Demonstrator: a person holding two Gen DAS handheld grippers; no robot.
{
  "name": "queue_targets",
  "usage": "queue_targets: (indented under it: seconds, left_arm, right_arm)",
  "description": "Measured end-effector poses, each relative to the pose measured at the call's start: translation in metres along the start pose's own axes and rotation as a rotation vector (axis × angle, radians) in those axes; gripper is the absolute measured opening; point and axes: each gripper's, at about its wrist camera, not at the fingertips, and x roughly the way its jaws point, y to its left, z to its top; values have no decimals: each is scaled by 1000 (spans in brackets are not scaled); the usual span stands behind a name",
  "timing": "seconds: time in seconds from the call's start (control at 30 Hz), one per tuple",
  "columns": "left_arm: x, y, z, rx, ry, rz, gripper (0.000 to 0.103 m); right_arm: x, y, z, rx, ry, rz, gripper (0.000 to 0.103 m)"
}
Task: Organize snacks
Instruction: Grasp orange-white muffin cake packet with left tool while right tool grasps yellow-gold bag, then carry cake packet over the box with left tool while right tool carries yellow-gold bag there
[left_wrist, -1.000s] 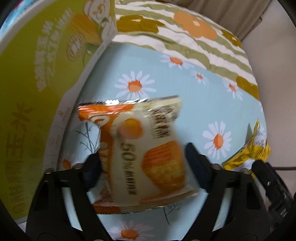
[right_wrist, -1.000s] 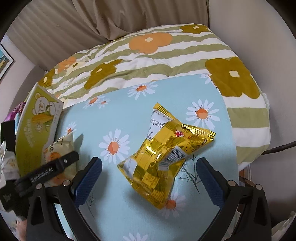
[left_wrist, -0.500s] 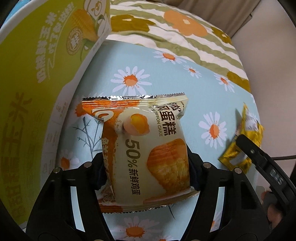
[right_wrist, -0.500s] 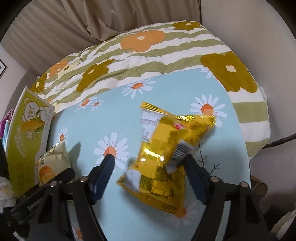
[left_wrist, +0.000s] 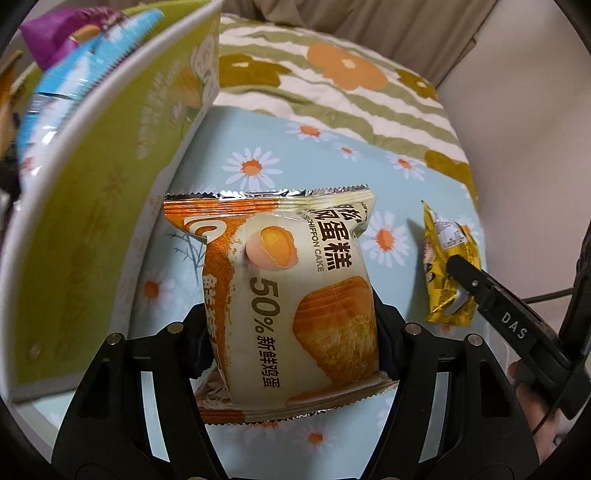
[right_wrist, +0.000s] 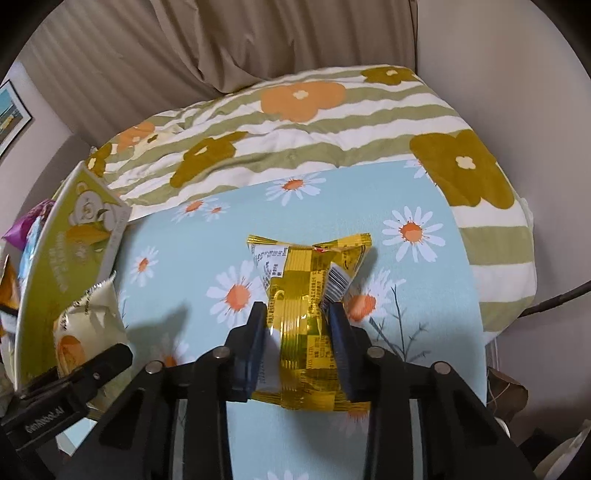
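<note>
My left gripper (left_wrist: 291, 332) is shut on a cream and orange chiffon cake packet (left_wrist: 291, 295) and holds it above the daisy-print cloth (left_wrist: 373, 166), next to a green cardboard box (left_wrist: 110, 184). My right gripper (right_wrist: 297, 325) is shut on a crinkled yellow snack packet (right_wrist: 303, 295), lifted off the cloth (right_wrist: 424, 314). The cake packet (right_wrist: 88, 325) and the left gripper (right_wrist: 66, 391) show at the left of the right wrist view. The yellow packet (left_wrist: 448, 269) shows at the right of the left wrist view, held by the right gripper's finger (left_wrist: 495, 306).
The green box (right_wrist: 62, 258) stands at the cloth's left edge and holds a purple packet (left_wrist: 62, 33) and a blue packet (left_wrist: 70, 88). A striped flower quilt (right_wrist: 295, 122) lies behind the cloth. A curtain (right_wrist: 258, 40) hangs beyond. A cable (right_wrist: 554, 299) runs at the right.
My right gripper closed on the yellow packet and lifted it. My left gripper tightened on the cake packet and raised it beside the box, so the packets in the box now show.
</note>
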Motion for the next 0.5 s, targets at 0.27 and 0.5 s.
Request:
queue_targets:
  seconds: [0.27,0.5]
  left_arm:
    - [-62,-1,-30,-1,-68,-27,64]
    - [-124,8,-60,-19,-136,-26,64]
  right_arm:
    - [-52,12,-19,-45,-69,65,31]
    - [-111,38,-31,-135,-142,157,31]
